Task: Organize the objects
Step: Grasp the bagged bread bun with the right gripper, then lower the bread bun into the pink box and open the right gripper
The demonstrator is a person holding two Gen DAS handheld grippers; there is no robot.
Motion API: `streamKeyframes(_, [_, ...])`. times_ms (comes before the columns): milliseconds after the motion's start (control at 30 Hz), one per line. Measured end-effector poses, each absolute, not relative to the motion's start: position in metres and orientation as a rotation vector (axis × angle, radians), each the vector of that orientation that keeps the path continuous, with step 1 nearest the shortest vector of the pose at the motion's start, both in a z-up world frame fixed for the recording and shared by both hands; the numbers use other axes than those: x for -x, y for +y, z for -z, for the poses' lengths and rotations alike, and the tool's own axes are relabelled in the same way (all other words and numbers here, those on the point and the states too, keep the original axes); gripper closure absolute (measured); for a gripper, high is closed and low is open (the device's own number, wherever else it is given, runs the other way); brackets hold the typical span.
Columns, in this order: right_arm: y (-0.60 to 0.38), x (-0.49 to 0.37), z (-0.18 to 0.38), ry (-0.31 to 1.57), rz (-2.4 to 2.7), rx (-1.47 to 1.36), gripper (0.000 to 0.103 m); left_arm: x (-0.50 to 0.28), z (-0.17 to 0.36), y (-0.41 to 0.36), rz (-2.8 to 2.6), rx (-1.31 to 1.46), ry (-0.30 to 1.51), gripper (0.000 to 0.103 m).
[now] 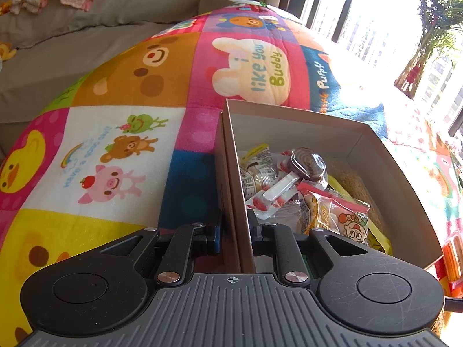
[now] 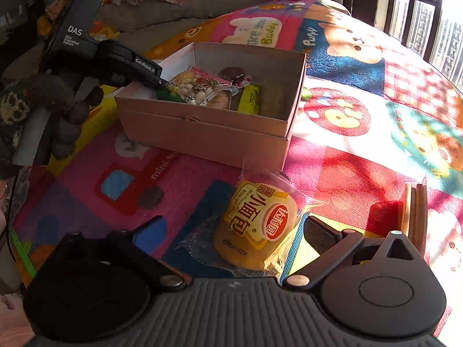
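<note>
The left gripper (image 1: pixel 235 231) is clamped on the near side wall of the cardboard box (image 1: pixel 231 156), one finger outside the wall and one inside, which steadies the box on the patchwork blanket (image 1: pixel 121 92). The box is open at the top and already contains several wrapped snacks (image 1: pixel 289 185), among them a round dark sweet and a bag printed with a cartoon face. The right gripper (image 2: pixel 231 240) has its jaws spread wide, with the bread packet (image 2: pixel 257 222), a yellow mini bread in clear film, lying on the blanket between the fingers; the pads do not appear to touch it. The packet sits just in front of the box's near wall, outside the box. The step in hand is judged to be the pickup of this packet for transfer into the box. To do it well, centre the fingers on the body of the bread, not on the loose film edges, which would slip or tear. Lower the fingers until the tips are close to the blanket, without pinching the fabric. Close only until the packet is secure, as the bread is soft and will crush. Keep the left grip on the wall unchanged, so the box does not shift. Some wooden discs (image 2: pixel 413 211) stand on edge near the right finger; avoid knocking them.
</note>
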State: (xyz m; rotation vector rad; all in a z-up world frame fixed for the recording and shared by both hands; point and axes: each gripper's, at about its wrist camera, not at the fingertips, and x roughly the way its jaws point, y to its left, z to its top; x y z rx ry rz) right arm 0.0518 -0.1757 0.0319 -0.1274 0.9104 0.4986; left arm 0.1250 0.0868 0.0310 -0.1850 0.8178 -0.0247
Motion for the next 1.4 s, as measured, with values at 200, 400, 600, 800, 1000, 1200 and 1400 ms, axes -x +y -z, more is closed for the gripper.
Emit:
streamKeyframes(200, [-0.172, -0.064, -0.024, 0.963, -0.451, 0.087, 0.02, -0.125, -0.031, 0.085, 0.021, 0.182, 0.819, 0.085])
streamKeyframes(400, [-0.165, -0.042, -0.029, 1.001, -0.517, 0.126, 0.039, -0.126, -0.031, 0.084, 0.018, 0.19, 0.816, 0.085])
streamKeyframes(600, [-0.152, -0.02, -0.055, 0.994, -0.631, 0.128, 0.049, -0.126, -0.031, 0.086, 0.024, 0.204, 0.813, 0.084])
streamKeyframes(800, [-0.144, -0.019, -0.099, 0.885, -0.676, 0.127, 0.05, -0.126, -0.031, 0.088, 0.031, 0.219, 0.808, 0.084])
streamKeyframes(1000, [-0.135, -0.045, -0.139, 0.705, -0.623, 0.179, 0.05, -0.125, -0.03, 0.088, 0.037, 0.222, 0.806, 0.083])
streamKeyframes(1200, [-0.11, -0.117, -0.128, 0.675, -0.535, 0.236, 0.049, -0.124, -0.03, 0.088, 0.039, 0.223, 0.805, 0.083])
streamKeyframes(1400, [-0.082, -0.179, -0.097, 0.72, -0.521, 0.225, 0.049, -0.125, -0.03, 0.087, 0.039, 0.218, 0.805, 0.083])
